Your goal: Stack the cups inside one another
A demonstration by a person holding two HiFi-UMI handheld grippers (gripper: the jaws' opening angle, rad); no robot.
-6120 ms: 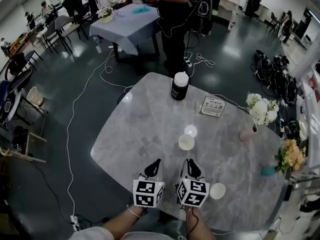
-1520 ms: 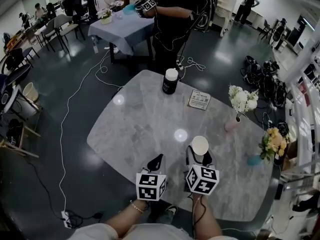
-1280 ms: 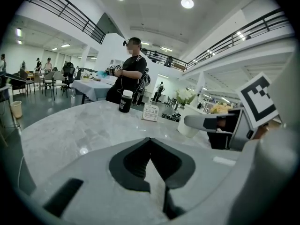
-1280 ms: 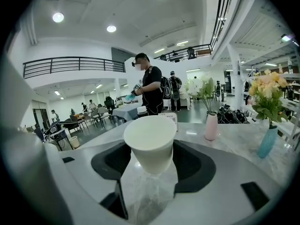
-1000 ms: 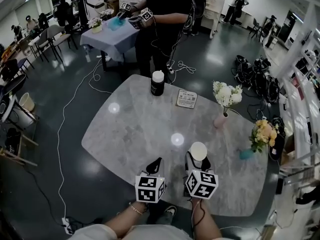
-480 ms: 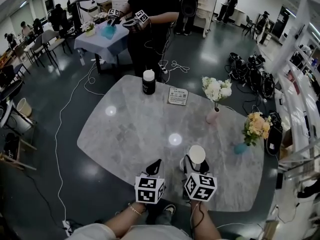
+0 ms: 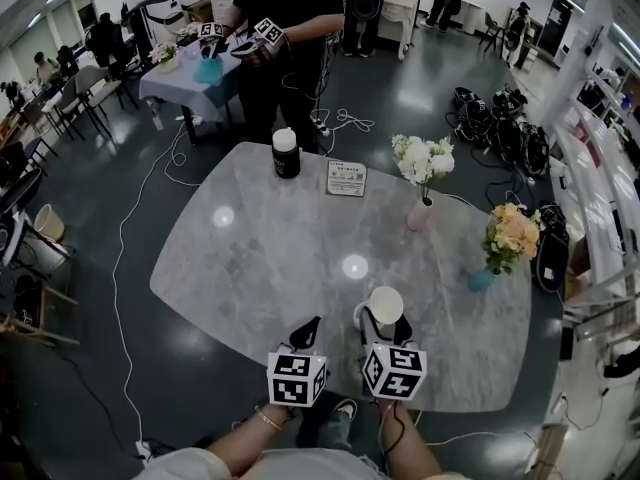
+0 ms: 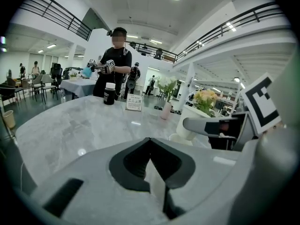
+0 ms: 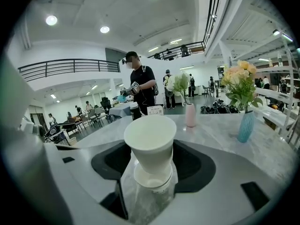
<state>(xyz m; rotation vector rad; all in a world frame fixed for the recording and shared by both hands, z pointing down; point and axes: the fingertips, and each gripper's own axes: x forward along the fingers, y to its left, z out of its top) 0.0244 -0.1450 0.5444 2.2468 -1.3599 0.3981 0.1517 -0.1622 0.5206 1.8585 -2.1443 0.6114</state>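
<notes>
Carried over from mid-table, the cup (image 9: pixel 150 139) now sits low centre in the right gripper (image 7: pixel 384 328), jaws clenched on its wall. It hangs directly above the second cup (image 9: pixel 153 182) on the tabletop (image 7: pixel 260 258), lined up to nest, I'd say. Just left, the left gripper (image 7: pixel 306 330) idles, jaws pressed together, empty. The pink vase (image 7: pixel 417 213) stands well clear, upper right.

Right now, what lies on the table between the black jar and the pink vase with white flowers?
A small printed card stands between the black jar and the pink vase; the head view shows it best.
</notes>
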